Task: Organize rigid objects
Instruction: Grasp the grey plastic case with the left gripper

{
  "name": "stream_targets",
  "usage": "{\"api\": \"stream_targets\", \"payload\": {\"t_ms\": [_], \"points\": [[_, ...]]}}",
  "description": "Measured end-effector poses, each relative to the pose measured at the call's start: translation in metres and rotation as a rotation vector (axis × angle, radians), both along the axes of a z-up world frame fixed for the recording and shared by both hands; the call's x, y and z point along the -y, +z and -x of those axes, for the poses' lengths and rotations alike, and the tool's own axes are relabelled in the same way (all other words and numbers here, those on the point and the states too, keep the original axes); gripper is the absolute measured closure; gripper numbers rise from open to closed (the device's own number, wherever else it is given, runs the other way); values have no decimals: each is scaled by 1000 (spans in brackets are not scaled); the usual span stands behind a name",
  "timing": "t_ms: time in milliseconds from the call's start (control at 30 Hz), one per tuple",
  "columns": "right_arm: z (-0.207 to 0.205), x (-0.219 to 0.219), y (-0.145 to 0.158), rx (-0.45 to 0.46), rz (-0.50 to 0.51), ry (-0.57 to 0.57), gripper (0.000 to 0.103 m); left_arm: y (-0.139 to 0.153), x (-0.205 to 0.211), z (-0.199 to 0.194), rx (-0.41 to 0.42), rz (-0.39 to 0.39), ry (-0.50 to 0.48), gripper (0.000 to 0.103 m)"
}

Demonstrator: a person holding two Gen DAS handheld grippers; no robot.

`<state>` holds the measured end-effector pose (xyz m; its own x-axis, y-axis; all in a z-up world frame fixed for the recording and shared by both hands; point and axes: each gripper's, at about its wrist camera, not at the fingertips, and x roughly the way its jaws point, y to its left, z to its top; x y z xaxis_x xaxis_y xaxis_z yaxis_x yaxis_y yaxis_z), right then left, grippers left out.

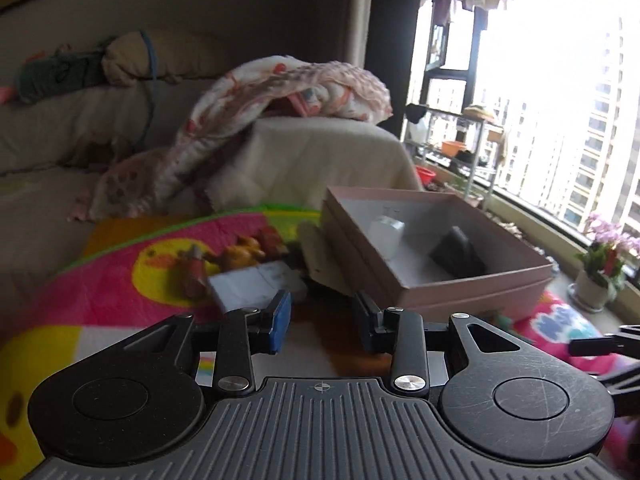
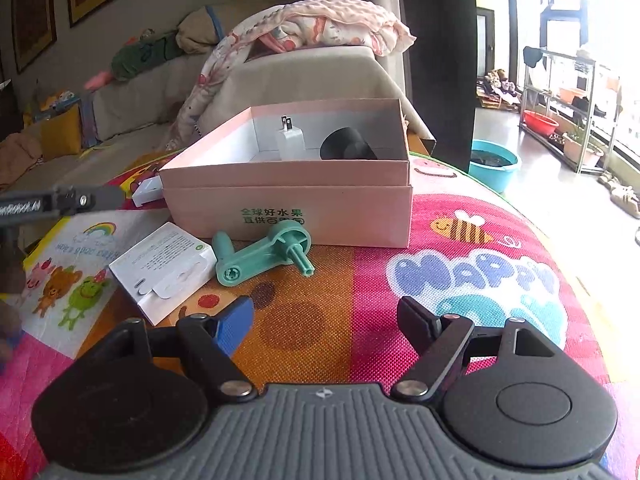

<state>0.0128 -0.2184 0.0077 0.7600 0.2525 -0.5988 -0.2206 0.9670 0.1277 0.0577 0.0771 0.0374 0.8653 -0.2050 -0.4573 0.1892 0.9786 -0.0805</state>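
A pink cardboard box [image 2: 288, 208] stands open on the colourful play mat, also in the left wrist view [image 1: 472, 292]. Inside it are a white plug adapter [image 2: 290, 138] and a black object [image 2: 348, 144]. A teal plastic crank handle [image 2: 262, 254] lies in front of the box. A white carton [image 2: 160, 270] lies left of it, also in the left wrist view [image 1: 250, 284]. My right gripper [image 2: 324, 314] is open and empty, just short of the handle. My left gripper [image 1: 322, 320] is open and empty, above the mat beside the white carton.
Small toy figures [image 1: 224, 260] lie on the mat beyond the carton. A children's picture sheet [image 2: 76, 264] lies at the left. A sofa with a blanket [image 2: 304, 32] stands behind the box. A teal basin [image 2: 494, 164] and shelving [image 2: 568, 112] stand at the right by the window.
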Motion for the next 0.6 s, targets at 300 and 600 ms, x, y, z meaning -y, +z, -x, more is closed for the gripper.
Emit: {"api": "stream_targets", "payload": {"t_ms": [300,600], "points": [[-4,-1,-2,-19,4,0,24,-3,-35,-114,-141,36,20,63],[-5,-2,-3,-23,1,-1,23,-26,-47,-104,-223,136,-141,61]]}}
